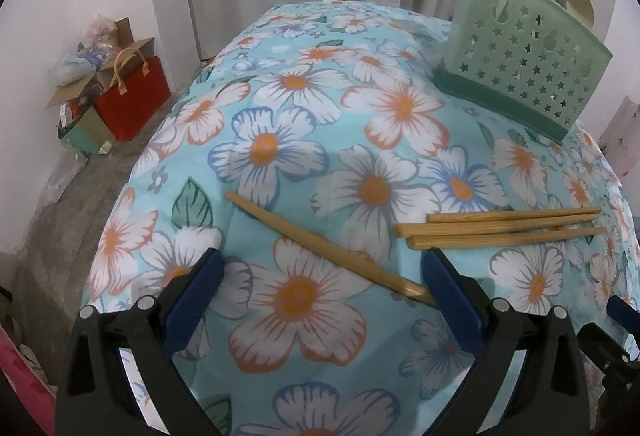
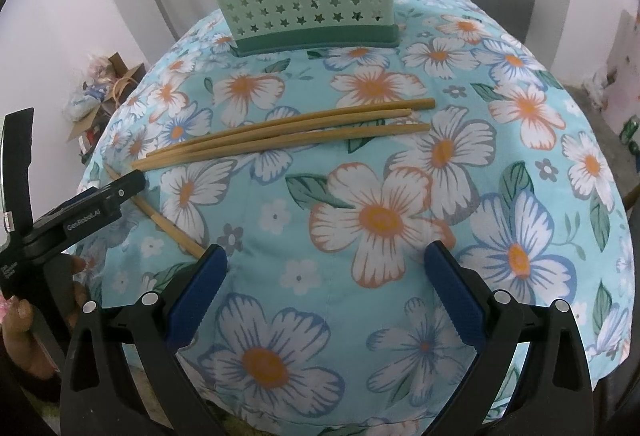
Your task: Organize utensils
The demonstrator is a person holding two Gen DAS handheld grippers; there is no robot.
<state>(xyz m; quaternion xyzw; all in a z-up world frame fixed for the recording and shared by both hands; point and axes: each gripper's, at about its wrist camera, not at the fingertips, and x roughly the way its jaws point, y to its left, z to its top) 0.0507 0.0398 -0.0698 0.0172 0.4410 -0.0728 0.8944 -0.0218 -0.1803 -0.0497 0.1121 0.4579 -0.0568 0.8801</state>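
Hovering low over the floral cloth on the bench, the left gripper has its blue fingers spread wide with nothing between them, and a single chopstick lies slantwise on the cloth, its near tip running right up to the right-hand finger; whether it touches is hard to tell. Over to the right, three more chopsticks lie bunched side by side, well apart from the green star-punched utensil holder standing at the far right. White spoon-like heads poke up behind the holder, their handles hidden by its wall. From the right wrist view, the right gripper is just as wide open and empty, above the near part of the cloth. The bunch of three lies across the middle, and the holder's top is cut off by the frame edge. At the left edge the other gripper's black body covers part of the lone chopstick. Boxes and a red bag sit on the floor at far left, blurry.
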